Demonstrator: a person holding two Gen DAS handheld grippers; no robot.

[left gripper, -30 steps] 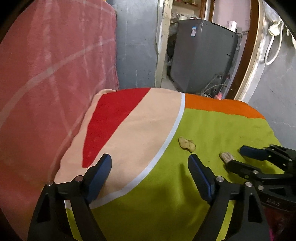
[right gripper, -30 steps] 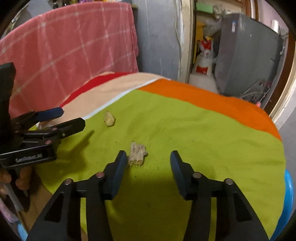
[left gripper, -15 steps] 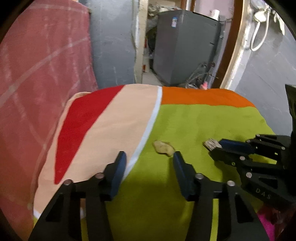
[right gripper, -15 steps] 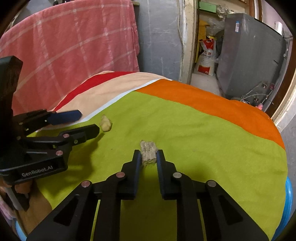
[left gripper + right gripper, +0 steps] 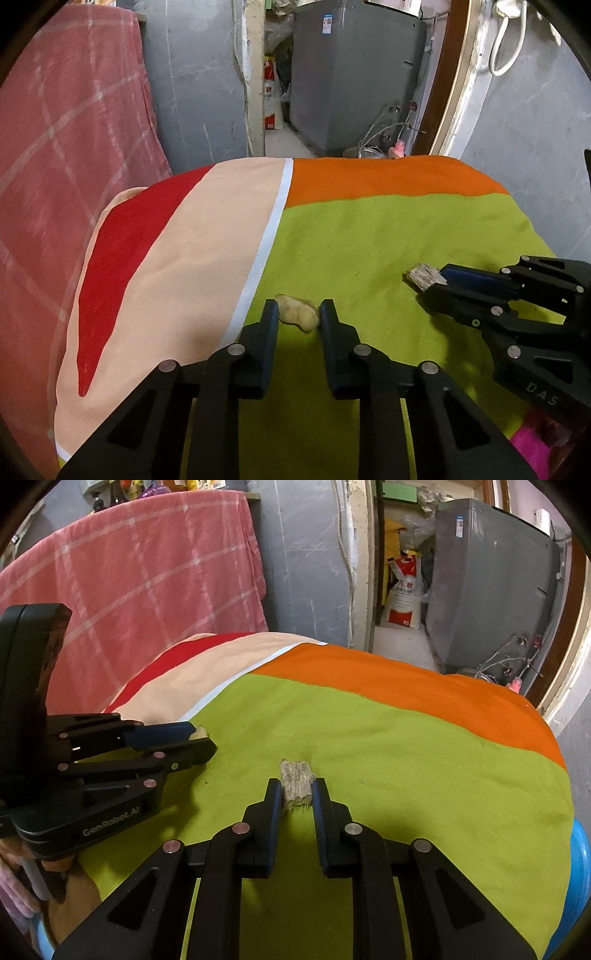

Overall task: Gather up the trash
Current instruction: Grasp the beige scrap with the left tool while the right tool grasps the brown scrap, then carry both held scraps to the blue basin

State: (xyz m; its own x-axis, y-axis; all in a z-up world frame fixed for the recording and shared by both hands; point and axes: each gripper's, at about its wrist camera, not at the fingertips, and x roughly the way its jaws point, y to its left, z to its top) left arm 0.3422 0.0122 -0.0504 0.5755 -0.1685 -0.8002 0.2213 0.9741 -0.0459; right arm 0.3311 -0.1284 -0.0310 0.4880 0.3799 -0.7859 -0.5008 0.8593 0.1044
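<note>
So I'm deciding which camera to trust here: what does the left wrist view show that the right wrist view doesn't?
Only the left wrist view shows the whole pale yellowish scrap between the left gripper fingers, whose jaws have just been closing on it, and a white cable on the wall.

Only the right wrist view shows the wood scrap squeezed on both sides in the right gripper, plus a blue tub rim.

Both show both grippers, both scraps, the colourful cloth, pink blanket and grey machine.

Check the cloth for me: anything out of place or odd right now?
Only the trash itself: a pale yellowish scrap between the left gripper fingers, which have just been closing, and a frayed grey-brown scrap clamped in the right gripper. The multicoloured cloth lies flat, nothing spilled.
</note>
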